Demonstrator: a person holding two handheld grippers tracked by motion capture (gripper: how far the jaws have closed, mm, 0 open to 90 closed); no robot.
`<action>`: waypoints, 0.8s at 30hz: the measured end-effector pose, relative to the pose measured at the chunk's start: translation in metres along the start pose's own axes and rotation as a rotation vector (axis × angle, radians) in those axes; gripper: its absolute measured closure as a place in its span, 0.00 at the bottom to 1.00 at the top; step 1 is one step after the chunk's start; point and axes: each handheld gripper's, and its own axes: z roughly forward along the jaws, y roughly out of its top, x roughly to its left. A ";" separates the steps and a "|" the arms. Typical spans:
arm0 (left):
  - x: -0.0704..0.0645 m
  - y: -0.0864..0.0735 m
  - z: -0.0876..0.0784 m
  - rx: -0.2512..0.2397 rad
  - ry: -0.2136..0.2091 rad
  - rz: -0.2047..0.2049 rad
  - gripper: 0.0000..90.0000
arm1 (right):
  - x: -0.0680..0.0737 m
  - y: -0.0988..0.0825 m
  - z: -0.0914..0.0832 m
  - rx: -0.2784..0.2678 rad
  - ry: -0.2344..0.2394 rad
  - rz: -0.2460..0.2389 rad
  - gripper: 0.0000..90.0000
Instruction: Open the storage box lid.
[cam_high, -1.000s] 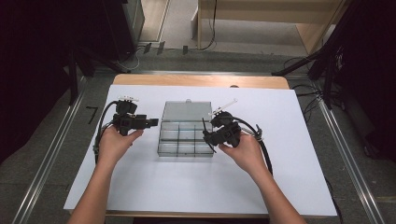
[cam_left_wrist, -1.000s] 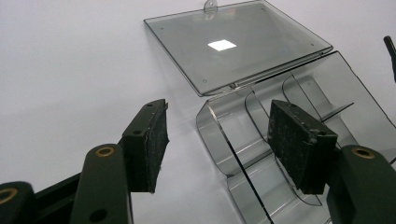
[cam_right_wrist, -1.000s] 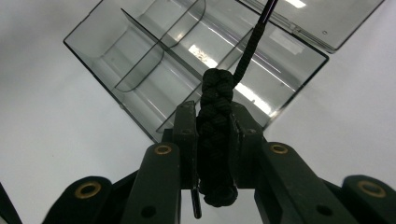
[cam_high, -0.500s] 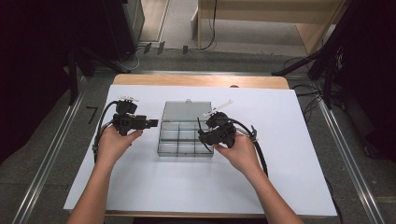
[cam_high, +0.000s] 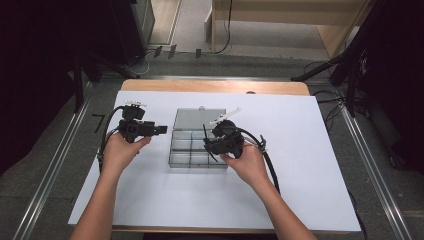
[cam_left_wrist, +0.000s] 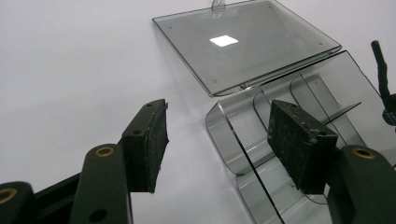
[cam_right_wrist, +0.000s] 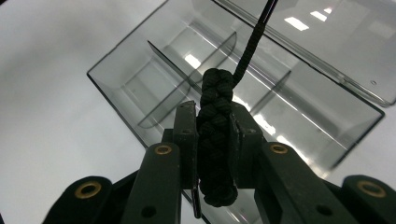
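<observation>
Braided cord (cam_right_wrist: 215, 135), pinched between jaws, clearest in right gripper view.

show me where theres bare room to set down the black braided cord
The clear plastic compartment box looks bare inside. White table sheet is free right of it and along the near edge. It's crowded beside the box, where left gripper and right gripper sit.

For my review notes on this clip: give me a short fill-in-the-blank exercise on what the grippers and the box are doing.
1. The right gripper is shut on a black braided ____.
2. The left gripper has its jaws ____.
3. The clear compartment box has its lid ____.
Missing words: cord; open; open
</observation>
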 end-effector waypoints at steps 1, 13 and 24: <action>0.000 0.000 0.000 0.000 0.002 -0.001 0.43 | 0.001 0.001 0.001 -0.005 0.000 -0.003 0.86; 0.002 0.000 -0.002 -0.007 0.000 -0.005 0.43 | 0.010 0.004 0.011 -0.026 0.007 -0.017 0.86; 0.002 0.000 -0.003 -0.010 -0.004 -0.004 0.43 | 0.017 0.005 0.018 -0.052 0.023 -0.028 0.86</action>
